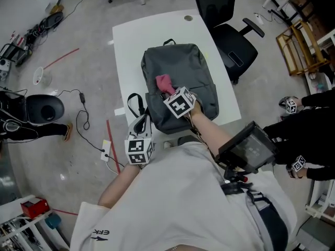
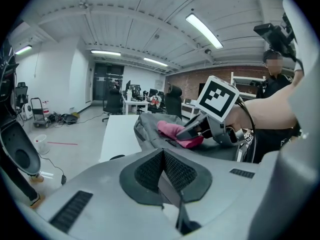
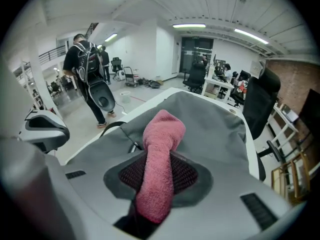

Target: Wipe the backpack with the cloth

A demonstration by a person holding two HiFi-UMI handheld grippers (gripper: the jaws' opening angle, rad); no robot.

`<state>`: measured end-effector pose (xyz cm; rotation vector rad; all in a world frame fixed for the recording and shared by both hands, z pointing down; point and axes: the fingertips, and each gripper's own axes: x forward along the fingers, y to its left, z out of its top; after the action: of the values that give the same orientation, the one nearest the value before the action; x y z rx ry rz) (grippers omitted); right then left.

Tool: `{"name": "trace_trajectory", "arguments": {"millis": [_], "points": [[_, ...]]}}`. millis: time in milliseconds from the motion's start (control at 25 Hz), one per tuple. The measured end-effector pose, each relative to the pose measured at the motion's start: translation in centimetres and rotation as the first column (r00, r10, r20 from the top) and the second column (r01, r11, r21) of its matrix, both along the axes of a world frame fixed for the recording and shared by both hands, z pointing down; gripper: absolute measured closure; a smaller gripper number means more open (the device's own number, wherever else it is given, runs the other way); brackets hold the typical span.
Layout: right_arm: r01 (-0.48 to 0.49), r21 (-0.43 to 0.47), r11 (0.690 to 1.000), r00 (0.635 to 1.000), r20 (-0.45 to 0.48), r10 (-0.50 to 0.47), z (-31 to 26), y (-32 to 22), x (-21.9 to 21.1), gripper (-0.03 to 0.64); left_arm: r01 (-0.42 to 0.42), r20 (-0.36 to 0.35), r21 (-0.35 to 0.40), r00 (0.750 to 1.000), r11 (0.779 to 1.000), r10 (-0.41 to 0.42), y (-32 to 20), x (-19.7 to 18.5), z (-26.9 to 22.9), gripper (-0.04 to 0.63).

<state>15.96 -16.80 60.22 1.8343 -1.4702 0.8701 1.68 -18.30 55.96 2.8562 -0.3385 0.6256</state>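
- The cloth (image 3: 164, 129) is clamped in the right gripper (image 3: 156, 159), over the backpack (image 3: 215, 119).
- The left gripper (image 2: 162, 171) is closed, seemingly empty.
- Unheld, the backpack could be dragged by wiping.

Cloth (image 3: 162, 134) rear end hidden inside right tool (image 3: 159, 176); backpack (image 1: 180, 69) near edge partly behind forearm (image 1: 210, 131).

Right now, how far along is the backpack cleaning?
Done: the pink cloth is held in the shut jaws of the right gripper. In hand: it rests on the front of the grey backpack. Left: the wiping itself; no cleaned area shows. The left gripper, shut and empty, sits aside.
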Motion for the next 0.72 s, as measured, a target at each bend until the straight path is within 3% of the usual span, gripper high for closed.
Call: {"name": "trace_trajectory", "arguments": {"millis": [280,480,560,720], "points": [[-0.139,-0.078,0.987,0.990,-0.022,0.137,0.9,5.6,5.6,0.499,-0.032,-0.013,-0.020,0.999,0.999,0.031,0.2,1.2,0.6,0.592],[-0.258,-0.124,0.958,0.962,0.061,0.266,1.2,8.8,7.2,0.499,-0.044,-0.018,-0.025,0.999,0.999,0.043,0.5,1.5,0.6,0.592],[-0.262,-0.129,0.956,0.958,0.087,0.274,1.5,8.9,7.1,0.499,-0.043,-0.019,-0.026,0.999,0.999,0.043,0.5,1.6,0.6,0.592],[-0.262,-0.179,0.948,0.963,0.020,0.270,0.9,9.7,7.3,0.499,-0.038,-0.021,-0.027,0.999,0.999,0.037,0.5,1.3,0.5,0.592]]}}
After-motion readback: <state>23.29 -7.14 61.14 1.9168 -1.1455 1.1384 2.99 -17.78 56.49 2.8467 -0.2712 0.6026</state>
